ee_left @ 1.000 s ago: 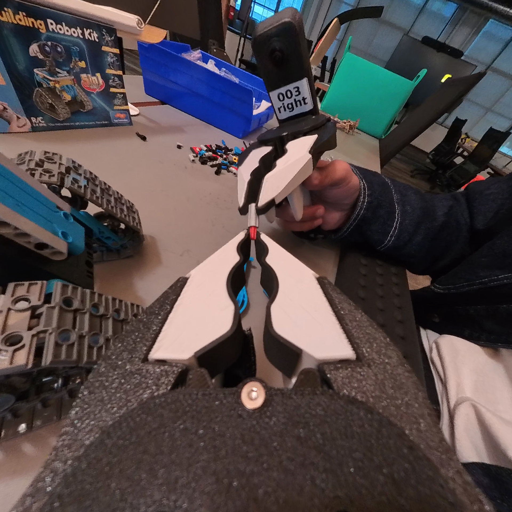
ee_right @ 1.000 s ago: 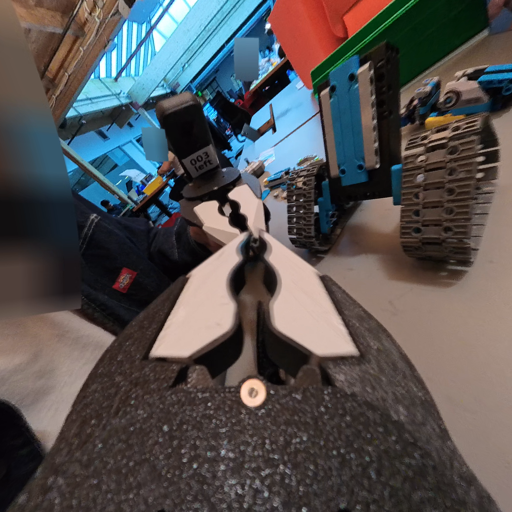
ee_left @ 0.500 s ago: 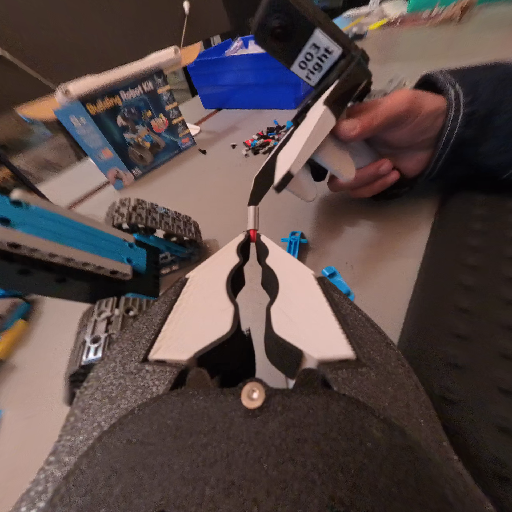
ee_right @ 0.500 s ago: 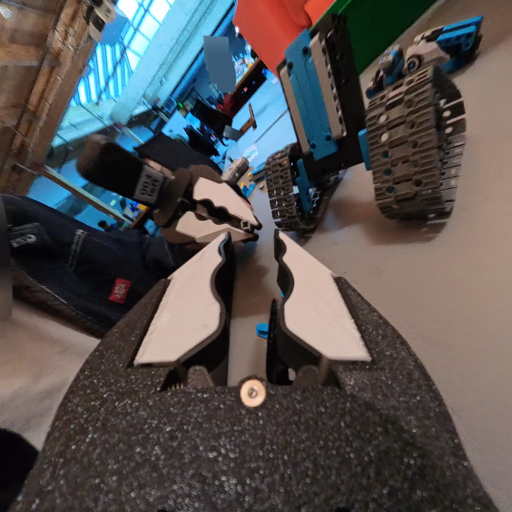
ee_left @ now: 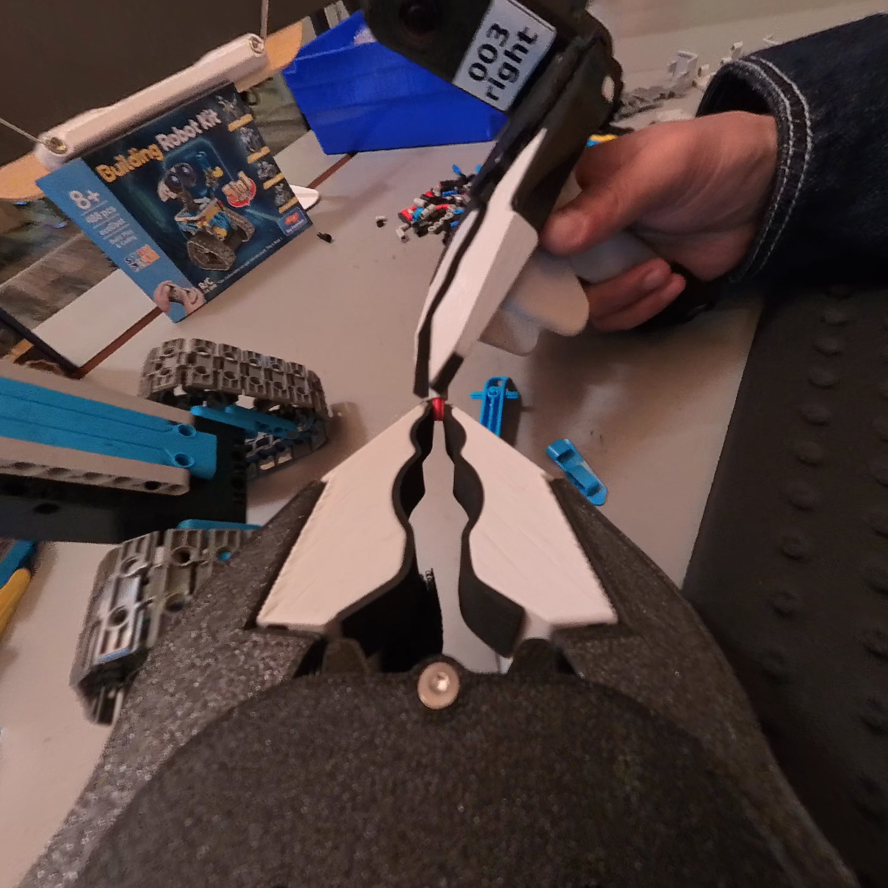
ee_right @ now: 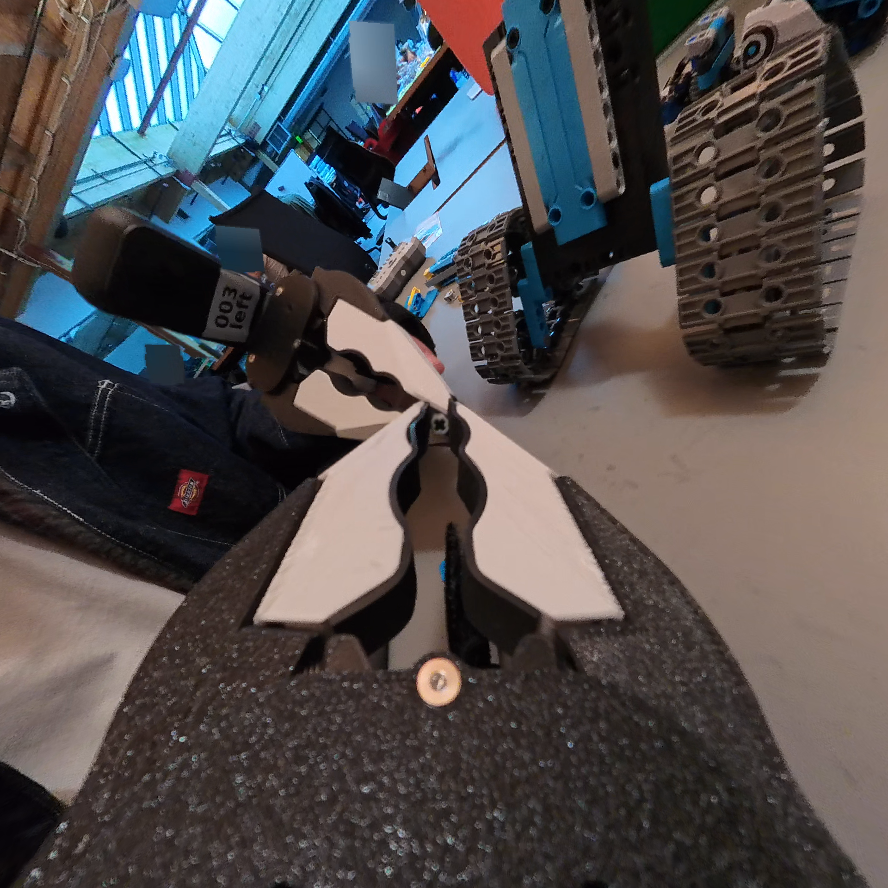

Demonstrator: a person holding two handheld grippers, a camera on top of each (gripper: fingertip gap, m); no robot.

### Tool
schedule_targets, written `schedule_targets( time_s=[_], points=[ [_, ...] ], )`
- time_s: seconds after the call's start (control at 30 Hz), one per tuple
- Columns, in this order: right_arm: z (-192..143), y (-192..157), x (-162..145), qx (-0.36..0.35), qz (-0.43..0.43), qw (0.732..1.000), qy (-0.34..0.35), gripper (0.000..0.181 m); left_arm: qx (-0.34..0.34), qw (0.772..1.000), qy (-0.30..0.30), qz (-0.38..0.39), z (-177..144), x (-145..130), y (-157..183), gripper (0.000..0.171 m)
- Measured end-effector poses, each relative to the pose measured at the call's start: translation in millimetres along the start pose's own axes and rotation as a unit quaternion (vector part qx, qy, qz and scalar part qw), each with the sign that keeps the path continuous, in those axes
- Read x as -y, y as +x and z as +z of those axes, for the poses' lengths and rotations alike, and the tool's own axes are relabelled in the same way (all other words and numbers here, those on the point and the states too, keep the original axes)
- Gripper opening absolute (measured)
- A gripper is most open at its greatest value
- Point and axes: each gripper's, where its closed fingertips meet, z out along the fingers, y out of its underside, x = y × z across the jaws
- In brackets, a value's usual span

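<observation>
Grey tabletop [ee_left: 346,307] in a workshop, strewn with building-kit parts: the left hand-held gripper [ee_left: 436,412], jaws closed, pinches a small red-collared axle pin [ee_left: 437,408]. The right hand-held gripper [ee_right: 438,423], wide open and clear half a second ago, has now closed on the pin's grey cross-shaped end [ee_right: 439,425], tip to tip. A tracked robot model [ee_right: 721,216] stands nearby.

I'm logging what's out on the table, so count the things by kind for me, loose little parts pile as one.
Grippers: 2, left gripper and right gripper, both shut on one small red-ended pin
Tracked toy vehicle: 1
Loose blue pieces: 2
Kit box: 1
Blue bin: 1
Parts pile: 1
Pin: 1
Total: 9
</observation>
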Motion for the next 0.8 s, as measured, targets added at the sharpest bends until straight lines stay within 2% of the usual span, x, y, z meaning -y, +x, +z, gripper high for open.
schedule_targets(
  time_s=[0.1,0.17,0.23,0.27,0.33,0.4,0.47,0.57,0.6,0.7,0.8],
  points=[
    [-0.5,-0.1,0.8,-0.002,-0.004,1.0,-0.001,0.004,0.003,1.0,-0.003,0.008,2.2,0.1,2.4,0.003],
    [-3.2,6.7,-4.1,-0.032,-0.027,0.999,-0.016,0.004,-0.02,1.0,-0.019,-0.014,4.2,-8.6,6.8,0.004],
    [-17.4,18.7,-1.5,-0.077,-0.048,0.996,-0.015,0.004,-0.056,0.994,-0.073,-0.05,7.3,-28.6,13.3,0.035],
    [-24.3,23.5,-2.0,-0.093,-0.055,0.994,-0.019,0.004,-0.066,0.992,-0.092,-0.059,7.4,-35.1,14.6,0.044],
    [-29.1,29.8,-12.5,-0.118,-0.078,0.988,-0.055,0.004,-0.094,0.985,-0.131,-0.063,5.7,-50.0,20.0,0.045],
    [-18.8,23.9,-27.9,-0.104,-0.085,0.986,-0.095,0.004,-0.121,0.977,-0.16,-0.078,5.3,-59.8,24.5,0.049],
    [-13.0,28.1,-37.3,-0.127,-0.116,0.977,-0.129,0.005,-0.115,0.976,-0.16,-0.087,7.5,-59.7,19.4,0.04],
    [-13.7,35.9,-41.6,-0.146,-0.116,0.972,-0.142,0.005,-0.121,0.976,-0.16,-0.085,9.6,-58.3,20.1,0.028],
    [-13.2,33.1,-40.0,-0.137,-0.111,0.975,-0.135,0.005,-0.123,0.977,-0.157,-0.075,9.9,-56.9,22.2,0.021],
    [-11.8,18.5,-26.6,-0.105,-0.108,0.984,-0.093,0.004,-0.121,0.984,-0.122,-0.054,7.2,-42.3,26.5,0.02],
    [-7.2,1.7,-24.3,-0.059,-0.091,0.991,-0.074,0.004,-0.146,0.98,-0.059,-0.12,-5.2,-13.8,29.0,0.02]
  ],
)
